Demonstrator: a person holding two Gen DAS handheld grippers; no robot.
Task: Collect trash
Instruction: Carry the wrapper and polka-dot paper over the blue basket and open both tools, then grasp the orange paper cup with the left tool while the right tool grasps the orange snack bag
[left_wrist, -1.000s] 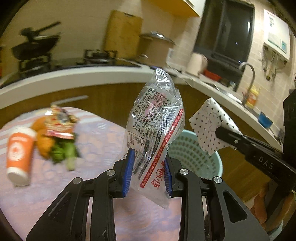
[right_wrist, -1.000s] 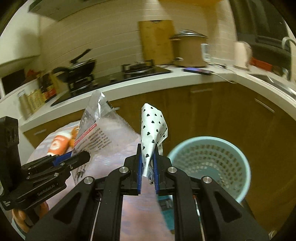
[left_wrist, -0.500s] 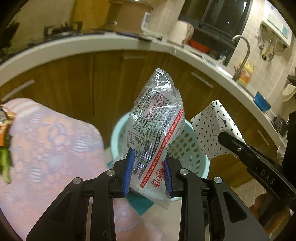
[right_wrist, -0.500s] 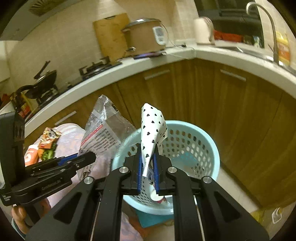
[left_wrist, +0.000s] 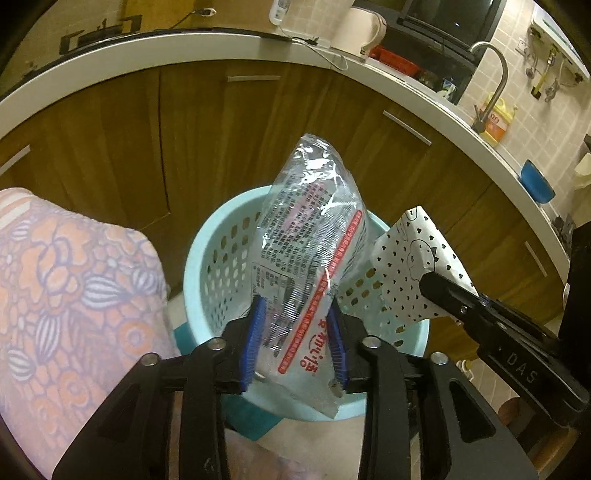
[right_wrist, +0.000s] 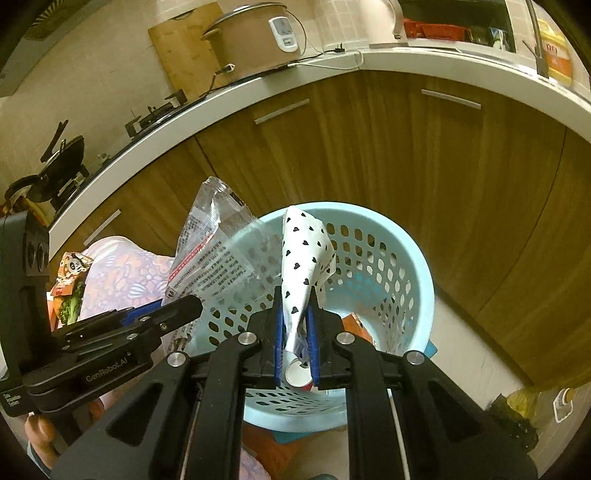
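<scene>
Over the pale blue perforated plastic basket (right_wrist: 388, 258), the left gripper (left_wrist: 295, 343) was opening around a clear printed wrapper (left_wrist: 314, 236); the right gripper (right_wrist: 295, 343) narrowly pinched heart-dotted white paper (right_wrist: 301, 254).

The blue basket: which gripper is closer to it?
Hard to call; both hang over its near rim. The right gripper looks slightly nearer the blue basket; the left gripper sits beside it, jaws opening.

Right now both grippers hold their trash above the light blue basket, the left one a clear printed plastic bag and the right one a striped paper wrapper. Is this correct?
Not quite. The right gripper holds a white paper wrapper printed with small black hearts, not stripes, as the right wrist view shows. The rest stands: the left gripper, its jaws opening, has the clear printed plastic bag between them, both over the light blue basket.
</scene>
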